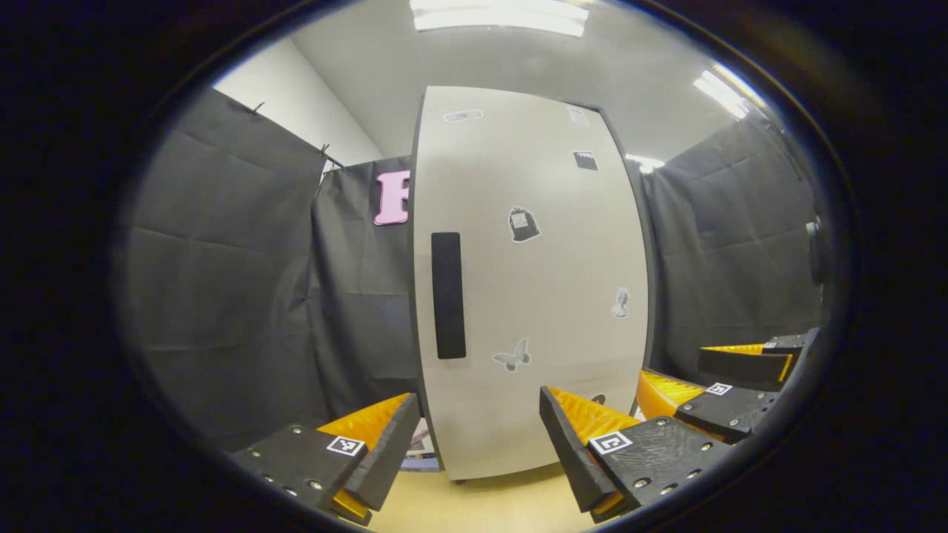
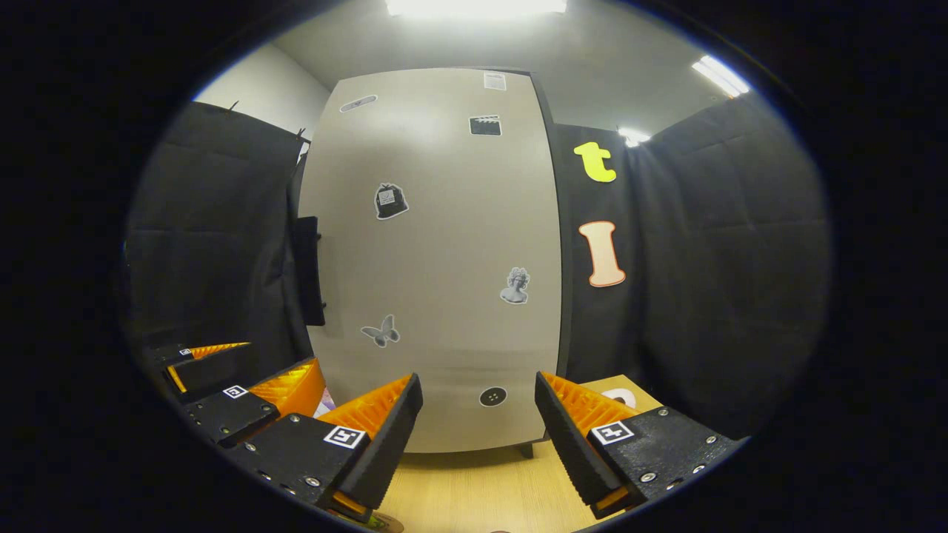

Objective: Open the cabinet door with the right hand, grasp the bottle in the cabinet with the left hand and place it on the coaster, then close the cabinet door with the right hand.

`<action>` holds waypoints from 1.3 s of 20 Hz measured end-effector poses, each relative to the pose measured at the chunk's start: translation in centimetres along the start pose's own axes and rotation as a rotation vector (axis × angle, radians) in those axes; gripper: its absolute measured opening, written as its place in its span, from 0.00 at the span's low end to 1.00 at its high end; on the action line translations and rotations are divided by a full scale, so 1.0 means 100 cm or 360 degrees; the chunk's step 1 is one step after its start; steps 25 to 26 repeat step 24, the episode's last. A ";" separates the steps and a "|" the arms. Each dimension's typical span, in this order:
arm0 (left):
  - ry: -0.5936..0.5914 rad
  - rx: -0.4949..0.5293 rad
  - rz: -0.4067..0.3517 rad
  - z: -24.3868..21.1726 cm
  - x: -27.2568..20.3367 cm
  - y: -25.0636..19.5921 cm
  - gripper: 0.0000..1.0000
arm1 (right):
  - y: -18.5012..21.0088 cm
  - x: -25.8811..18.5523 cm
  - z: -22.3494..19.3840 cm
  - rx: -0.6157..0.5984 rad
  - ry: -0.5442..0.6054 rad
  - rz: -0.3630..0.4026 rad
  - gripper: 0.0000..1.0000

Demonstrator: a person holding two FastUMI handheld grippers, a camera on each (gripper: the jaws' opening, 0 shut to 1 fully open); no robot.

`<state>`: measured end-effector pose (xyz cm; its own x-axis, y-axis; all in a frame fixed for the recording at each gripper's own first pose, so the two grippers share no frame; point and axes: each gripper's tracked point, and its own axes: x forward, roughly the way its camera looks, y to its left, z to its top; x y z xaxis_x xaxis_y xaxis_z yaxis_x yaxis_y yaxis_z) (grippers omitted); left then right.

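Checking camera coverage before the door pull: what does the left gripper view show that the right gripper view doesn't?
Left gripper view: the black handle seen face-on on the cabinet door, with the right gripper off to the side.

Right gripper view: the handle edge-on, a round sticker low on the door, a pale object on the table beside the cabinet, too cut off to identify, and the left gripper.

Shared: the door, apparently shut, the butterfly sticker, the table, and each gripper's own jaws open.
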<state>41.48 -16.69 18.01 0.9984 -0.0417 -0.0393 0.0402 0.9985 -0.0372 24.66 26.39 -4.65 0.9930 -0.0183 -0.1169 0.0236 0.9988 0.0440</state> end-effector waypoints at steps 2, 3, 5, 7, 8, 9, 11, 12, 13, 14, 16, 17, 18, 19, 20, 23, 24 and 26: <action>-0.0009 -0.0018 0.0001 0.001 -0.001 0.000 0.93 | 0.002 -0.001 0.002 -0.0005 -0.0011 0.0013 0.95; -0.0005 -0.0026 0.0006 0.001 -0.001 0.000 0.93 | 0.003 -0.001 0.003 -0.0003 -0.0015 0.0017 0.95; -0.0009 -0.0035 0.0014 0.002 -0.002 0.001 0.93 | 0.003 -0.003 0.006 -0.0011 -0.0021 0.0022 0.95; -0.0022 -0.0035 0.0022 0.004 -0.004 0.002 0.93 | 0.004 -0.004 0.006 -0.0012 -0.0019 0.0027 0.95; -0.0023 -0.0037 0.0024 0.004 -0.004 0.002 0.93 | 0.004 -0.004 0.005 -0.0011 -0.0016 0.0030 0.95; -0.0020 -0.0038 0.0024 0.003 -0.004 0.001 0.96 | 0.004 -0.004 0.004 -0.0015 -0.0014 0.0028 0.95; -0.0015 -0.0042 0.0023 0.003 -0.003 0.001 0.96 | 0.005 -0.003 0.005 -0.0018 -0.0012 0.0028 0.95; -0.0014 -0.0041 0.0024 0.003 -0.002 0.002 0.96 | 0.005 -0.003 0.005 -0.0018 -0.0010 0.0030 0.95; -0.0013 -0.0040 0.0025 0.002 -0.003 0.001 0.96 | 0.005 -0.003 0.004 -0.0017 -0.0006 0.0031 0.95; -0.0008 -0.0039 0.0023 0.002 -0.003 0.001 0.93 | 0.005 -0.003 0.004 -0.0017 -0.0004 0.0031 0.95; -0.0008 -0.0036 0.0020 0.002 -0.002 0.001 0.96 | 0.005 -0.002 0.004 -0.0017 -0.0002 0.0028 0.95; -0.0014 -0.0039 0.0017 0.002 -0.001 0.000 0.93 | 0.005 -0.001 0.004 -0.0016 -0.0005 0.0028 0.95; -0.0015 -0.0040 0.0012 0.003 -0.002 0.000 0.93 | 0.004 -0.001 0.006 -0.0017 -0.0009 0.0024 0.95; -0.0013 -0.0038 0.0010 0.003 -0.002 -0.001 0.93 | 0.003 0.001 0.006 -0.0016 -0.0008 0.0021 0.91; -0.0013 -0.0033 0.0010 0.003 -0.001 -0.001 0.96 | 0.003 0.002 0.006 -0.0014 -0.0004 0.0019 0.95; -0.0009 -0.0036 -0.0003 0.002 0.001 -0.004 0.96 | 0.001 0.001 0.004 -0.0008 0.0003 0.0011 0.95; -0.0011 -0.0035 -0.0005 0.002 0.002 -0.004 0.96 | 0.000 0.001 0.005 -0.0009 0.0002 0.0008 0.95; -0.0011 -0.0035 -0.0005 0.002 0.002 -0.004 0.96 | 0.000 0.001 0.005 -0.0009 0.0002 0.0008 0.95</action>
